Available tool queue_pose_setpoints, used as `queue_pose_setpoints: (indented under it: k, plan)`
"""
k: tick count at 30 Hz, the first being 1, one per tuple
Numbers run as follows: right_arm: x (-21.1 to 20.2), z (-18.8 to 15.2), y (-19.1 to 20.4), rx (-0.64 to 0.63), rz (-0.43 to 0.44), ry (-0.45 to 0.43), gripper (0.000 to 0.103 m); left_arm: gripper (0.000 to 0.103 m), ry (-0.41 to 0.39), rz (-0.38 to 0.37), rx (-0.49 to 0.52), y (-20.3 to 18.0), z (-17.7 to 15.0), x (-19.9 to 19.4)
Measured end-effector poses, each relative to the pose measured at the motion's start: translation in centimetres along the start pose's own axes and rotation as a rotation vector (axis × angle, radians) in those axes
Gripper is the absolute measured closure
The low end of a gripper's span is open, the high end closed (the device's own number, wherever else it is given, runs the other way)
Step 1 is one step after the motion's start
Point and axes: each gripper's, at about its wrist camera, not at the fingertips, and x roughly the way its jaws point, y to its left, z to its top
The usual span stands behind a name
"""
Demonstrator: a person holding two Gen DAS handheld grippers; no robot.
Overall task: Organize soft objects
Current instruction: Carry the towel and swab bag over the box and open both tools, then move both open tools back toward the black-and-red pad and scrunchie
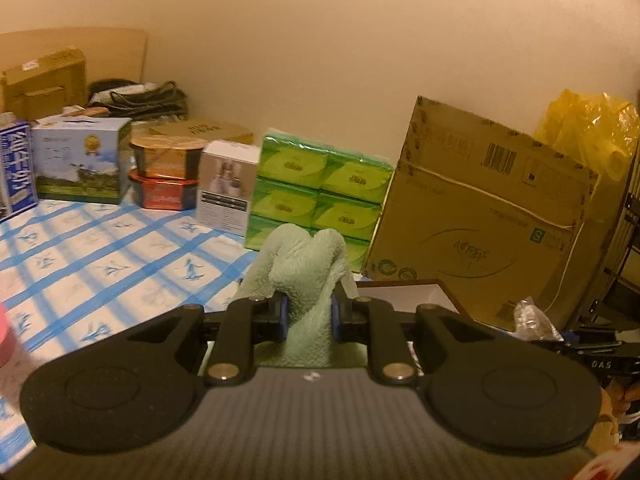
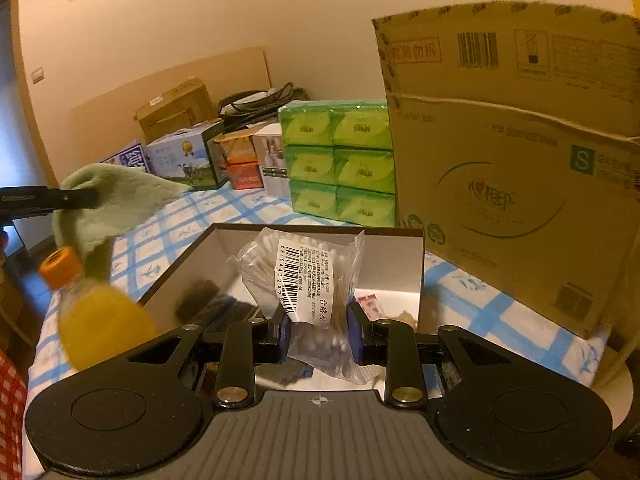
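Note:
My left gripper point(image 1: 308, 316) is shut on a pale green fluffy towel point(image 1: 304, 268), held above the blue-checked tablecloth point(image 1: 100, 260). The towel also shows at the left of the right wrist view point(image 2: 120, 200), hanging from the left gripper. My right gripper point(image 2: 318, 332) is shut on a clear plastic bag of cotton swabs point(image 2: 308, 280) with a barcode label, held over an open brown box with a white inside point(image 2: 400, 256). The box's far corner shows in the left wrist view point(image 1: 412, 292).
A large cardboard carton point(image 2: 512, 168) stands at the right, a stack of green tissue packs point(image 2: 340, 164) behind the box. Several small boxes point(image 1: 80, 160) line the back wall. An orange-capped bottle of yellow drink point(image 2: 96, 308) stands at the left. A yellow plastic bag point(image 1: 588, 128) sits behind the carton.

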Motion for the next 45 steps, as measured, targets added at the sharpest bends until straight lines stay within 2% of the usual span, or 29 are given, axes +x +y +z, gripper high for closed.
queue_pose_setpoints:
  k: [7, 12, 17, 18, 21, 24, 33, 36, 38, 39, 40, 43, 45]
  plan:
    - [5.0, 1.8, -1.4, 0.01, -0.016, 0.04, 0.074, 0.085, 0.102, -0.087, 0.03, -1.6, 0.7, 7.1]
    - [7.9, 1.8, -2.3, -0.008, -0.038, 0.076, 0.074, 0.085, 0.173, -0.097, 0.064, -2.3, -0.4, 11.3]
    - [10.0, 1.6, -3.5, 0.0, -0.049, 0.1, 0.074, 0.083, 0.251, -0.152, 0.101, -2.7, -1.7, 14.1]
    - [10.3, 1.5, -3.7, 0.0, -0.051, 0.104, 0.074, 0.077, 0.268, -0.143, 0.116, -2.9, -2.0, 14.6]
    - [11.2, 1.3, -4.3, -0.002, -0.056, 0.115, 0.074, 0.067, 0.295, -0.035, 0.182, -3.4, -2.8, 15.8]
    - [11.7, 1.2, -4.4, 0.001, -0.061, 0.117, 0.074, 0.059, 0.292, -0.016, 0.208, -3.3, -3.0, 16.0]
    - [13.0, 1.3, -4.1, -0.004, -0.06, 0.124, 0.074, 0.056, 0.295, 0.026, 0.226, -2.3, -2.8, 16.0]
    - [13.5, 1.4, -4.1, -0.004, -0.071, 0.122, 0.068, 0.052, 0.297, 0.022, 0.241, -2.2, -3.1, 15.8]
    - [13.9, 1.5, -4.0, -0.003, -0.082, 0.116, 0.054, 0.051, 0.299, 0.022, 0.249, -2.1, -3.4, 15.7]
    - [14.2, 1.5, -4.0, -0.003, -0.085, 0.112, 0.044, 0.051, 0.301, 0.022, 0.251, -2.1, -3.5, 15.7]
    - [14.4, 1.6, -4.0, 0.001, -0.091, 0.106, 0.04, 0.05, 0.303, 0.022, 0.252, -2.1, -3.6, 15.7]
    - [14.7, 1.7, -4.0, 0.011, -0.126, 0.072, 0.039, 0.045, 0.304, 0.024, 0.249, -2.0, -3.9, 15.4]
    - [14.6, 1.7, -4.0, 0.016, -0.119, 0.062, 0.039, 0.043, 0.302, 0.027, 0.246, -1.9, -4.1, 15.1]
